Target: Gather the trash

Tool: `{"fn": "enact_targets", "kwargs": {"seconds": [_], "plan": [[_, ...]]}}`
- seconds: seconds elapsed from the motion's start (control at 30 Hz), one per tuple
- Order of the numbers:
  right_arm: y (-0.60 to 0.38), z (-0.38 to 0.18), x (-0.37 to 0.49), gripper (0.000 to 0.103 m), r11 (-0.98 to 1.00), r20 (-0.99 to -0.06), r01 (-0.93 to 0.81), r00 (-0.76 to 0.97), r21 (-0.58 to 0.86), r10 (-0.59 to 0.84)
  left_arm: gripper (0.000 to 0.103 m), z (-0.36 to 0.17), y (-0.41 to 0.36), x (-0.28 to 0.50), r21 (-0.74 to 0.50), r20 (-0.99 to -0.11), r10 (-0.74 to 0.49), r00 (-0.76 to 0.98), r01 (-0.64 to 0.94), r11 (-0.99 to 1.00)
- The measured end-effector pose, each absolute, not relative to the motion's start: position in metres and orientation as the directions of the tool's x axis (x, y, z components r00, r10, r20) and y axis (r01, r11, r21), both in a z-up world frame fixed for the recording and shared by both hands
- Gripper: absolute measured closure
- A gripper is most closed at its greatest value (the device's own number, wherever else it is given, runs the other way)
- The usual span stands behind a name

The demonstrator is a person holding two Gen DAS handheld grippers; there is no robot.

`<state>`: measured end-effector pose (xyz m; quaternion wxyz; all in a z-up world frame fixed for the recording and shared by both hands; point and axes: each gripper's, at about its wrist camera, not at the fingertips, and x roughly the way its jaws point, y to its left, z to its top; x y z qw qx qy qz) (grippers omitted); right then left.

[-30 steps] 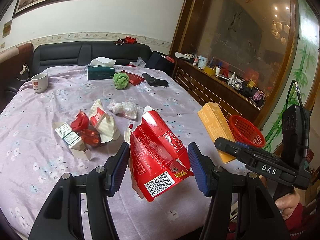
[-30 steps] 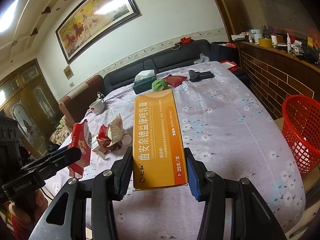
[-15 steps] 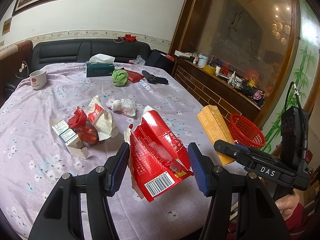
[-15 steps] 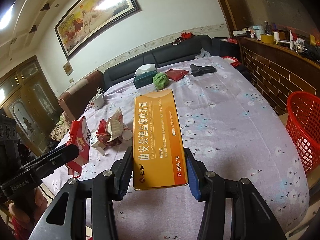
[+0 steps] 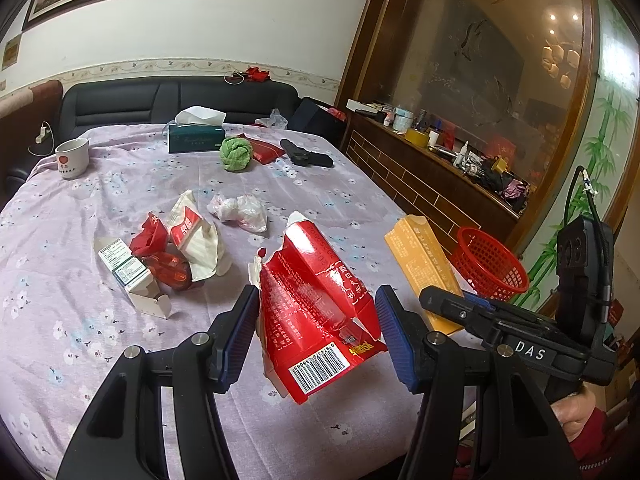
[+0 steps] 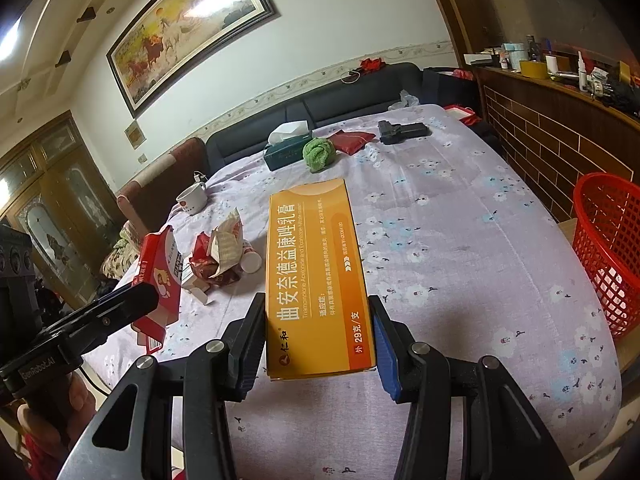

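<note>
My left gripper (image 5: 316,330) pinches a torn red carton (image 5: 320,320), held above the table (image 5: 80,312). My right gripper (image 6: 320,334) clamps a long orange box (image 6: 316,276) by its near end. More trash (image 5: 168,256) lies heaped mid-table, left of the carton. Red basket (image 6: 608,248) sits off the table's right edge.
</note>
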<state>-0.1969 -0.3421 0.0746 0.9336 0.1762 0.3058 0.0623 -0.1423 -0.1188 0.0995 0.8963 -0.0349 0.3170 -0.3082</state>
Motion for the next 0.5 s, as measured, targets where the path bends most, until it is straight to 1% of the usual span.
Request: {"fn": "enact_targets", "kwargs": {"seconds": [0.5], "plan": [[-0.3412,0.0719,-0.1974,0.051,0.927,-0.551,-0.013,0.802,0.374,0.233,0.045,0.0980,-0.1210,-0.1414,-0.255,-0.548,-0.575,0.608,0.533,0.807]]}}
